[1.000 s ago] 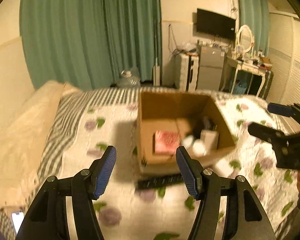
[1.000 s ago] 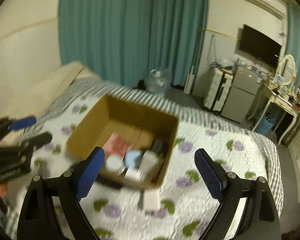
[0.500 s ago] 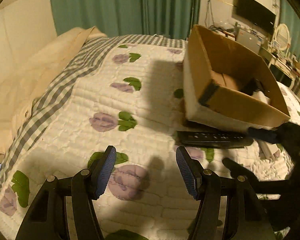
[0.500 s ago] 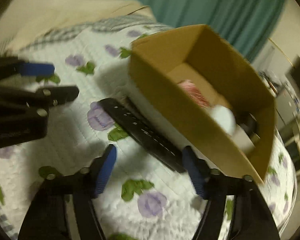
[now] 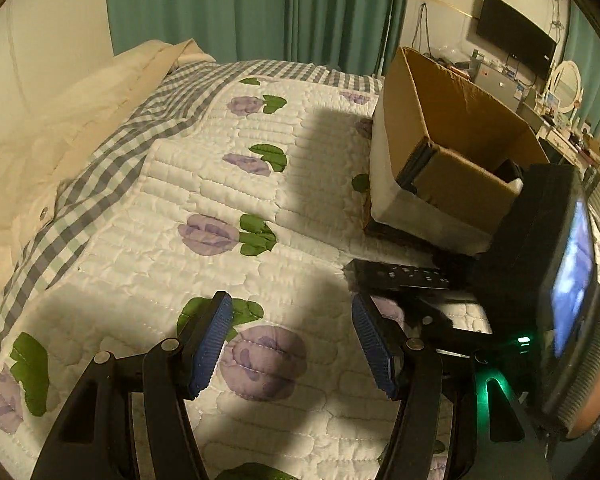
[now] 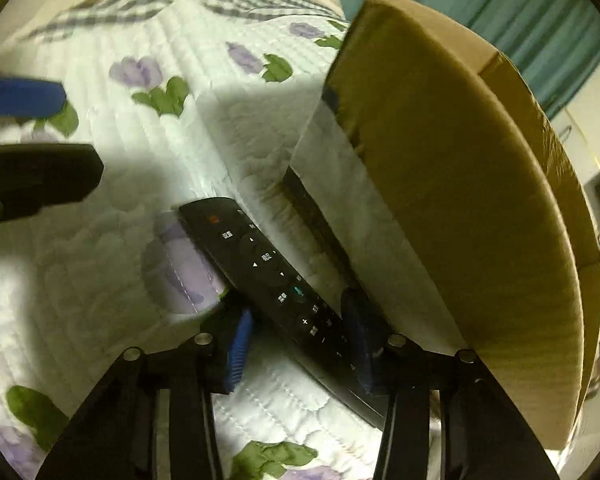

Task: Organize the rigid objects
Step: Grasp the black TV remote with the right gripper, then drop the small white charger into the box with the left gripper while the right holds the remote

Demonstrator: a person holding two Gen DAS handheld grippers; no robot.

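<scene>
The right gripper [image 6: 300, 340] has its jaws spread on either side of a long black remote control [image 6: 272, 276]; whether the blue pads touch it cannot be told. The remote lies face up on the floral quilt [image 6: 100, 280] of the bed, just beside the cardboard box [image 6: 460, 200]. Its button markings are too small to read. The left gripper [image 5: 292, 340] hangs over the quilt, jaws spread and empty.

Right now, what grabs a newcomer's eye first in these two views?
The black remote lying on the floral quilt, tight against the foot of the cardboard box, with the right gripper straddling it, jaws open on either side. The left gripper hangs open over a purple flower, holding nothing.
</scene>
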